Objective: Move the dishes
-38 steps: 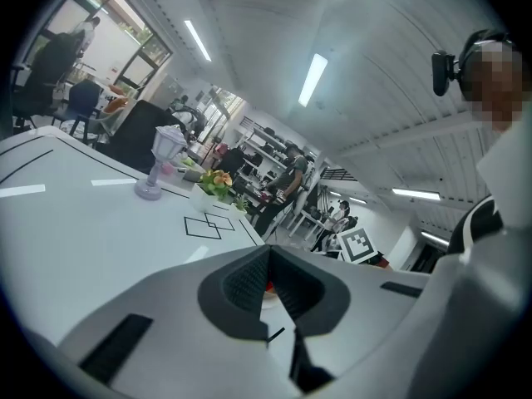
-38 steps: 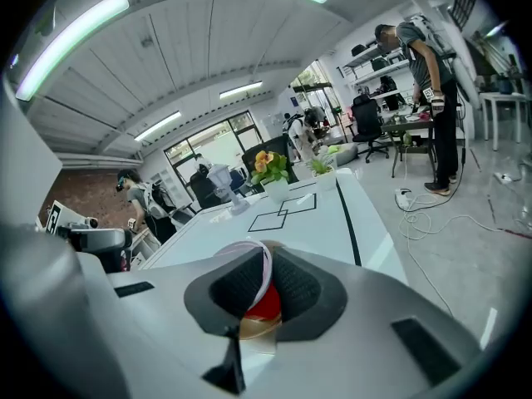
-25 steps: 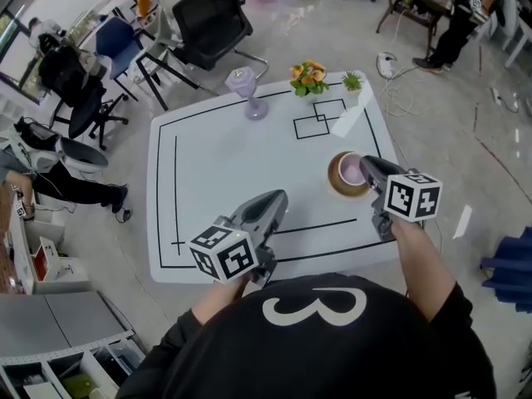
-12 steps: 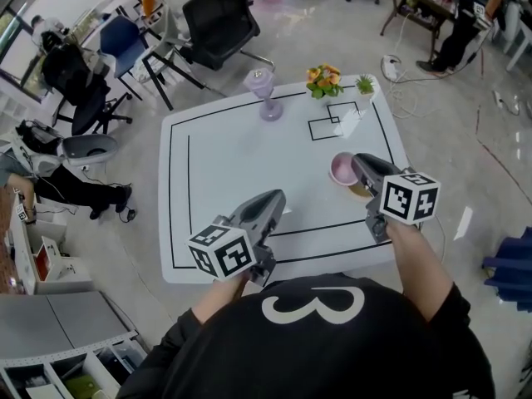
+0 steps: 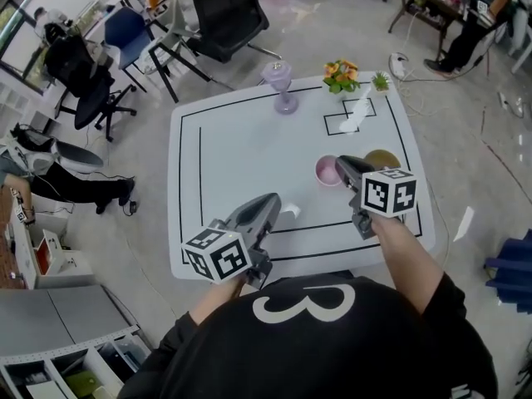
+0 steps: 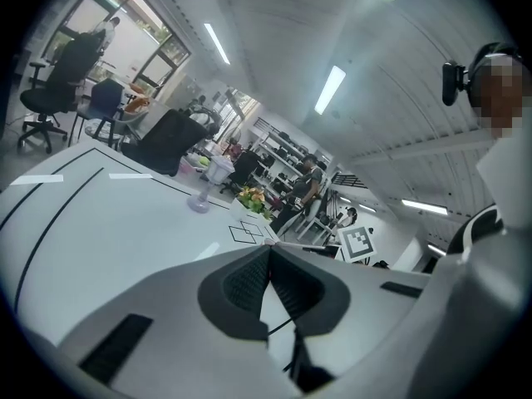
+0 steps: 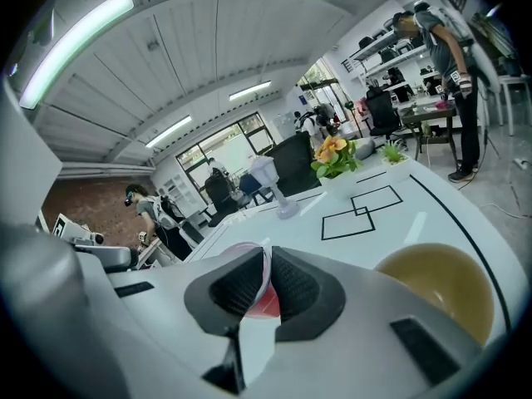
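A pink bowl (image 5: pixel 327 172) hangs just over the white table (image 5: pixel 233 152), with my right gripper (image 5: pixel 342 167) shut on its rim. In the right gripper view the bowl's rim (image 7: pixel 265 266) is pinched between the two pads. A brown plate (image 5: pixel 383 159) lies bare on the table to the right of the bowl and shows as the plate (image 7: pixel 442 283) beside the right jaw. My left gripper (image 5: pixel 273 203) hovers near the table's front edge with its jaws shut and nothing between them; in its own view this left gripper (image 6: pixel 269 254) looks across bare tabletop.
A purple vase (image 5: pixel 283 86), a flower pot (image 5: pixel 342 74) and a small green plant (image 5: pixel 380 81) stand along the far edge. Black lines and two overlapping squares (image 5: pixel 352 120) mark the tabletop. Office chairs (image 5: pixel 226 13) stand beyond the table.
My right gripper has carried the pink bowl left off the brown plate, which now lies uncovered. The left gripper has drifted slightly and stays shut.
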`<state>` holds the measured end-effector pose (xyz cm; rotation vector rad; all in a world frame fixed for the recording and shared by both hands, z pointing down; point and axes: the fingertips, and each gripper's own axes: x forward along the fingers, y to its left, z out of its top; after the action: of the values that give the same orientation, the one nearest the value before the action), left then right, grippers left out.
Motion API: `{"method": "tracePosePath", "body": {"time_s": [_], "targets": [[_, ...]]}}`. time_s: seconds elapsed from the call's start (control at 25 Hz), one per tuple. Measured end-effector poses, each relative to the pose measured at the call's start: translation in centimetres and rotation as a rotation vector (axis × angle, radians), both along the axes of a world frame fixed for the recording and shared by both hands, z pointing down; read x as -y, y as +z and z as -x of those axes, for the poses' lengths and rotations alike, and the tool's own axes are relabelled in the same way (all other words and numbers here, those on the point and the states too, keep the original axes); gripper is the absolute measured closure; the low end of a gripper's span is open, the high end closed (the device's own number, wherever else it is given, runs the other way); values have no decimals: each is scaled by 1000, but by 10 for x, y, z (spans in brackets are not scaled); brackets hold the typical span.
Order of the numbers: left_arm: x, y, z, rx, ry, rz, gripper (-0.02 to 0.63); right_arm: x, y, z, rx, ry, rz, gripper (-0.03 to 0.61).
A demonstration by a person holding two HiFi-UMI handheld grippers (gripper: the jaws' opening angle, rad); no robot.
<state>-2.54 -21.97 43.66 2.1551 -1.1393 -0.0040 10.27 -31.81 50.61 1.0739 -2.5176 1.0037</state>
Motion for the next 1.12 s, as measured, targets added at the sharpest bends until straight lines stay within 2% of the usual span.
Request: {"method": "tracePosePath", "body": {"time_s": [0.36,0.72,0.84,1.0,1.12], "targets": [[1,0,30,-1,-38,1,611,14,20,35,-53,-22,15,538],[1,4,46,-1,-47,6,611,16,36,43,-85,-17,32,525],[0,4,47,-4,-40,7,611,16,32,43,-85,-8,20,490],[0,2,46,-8,-27,4,611,9,27,44,-86,-29,4,397],[1,2,38,-13,-11,6,611,4,20,39,-66,-34,-10,361]]}}
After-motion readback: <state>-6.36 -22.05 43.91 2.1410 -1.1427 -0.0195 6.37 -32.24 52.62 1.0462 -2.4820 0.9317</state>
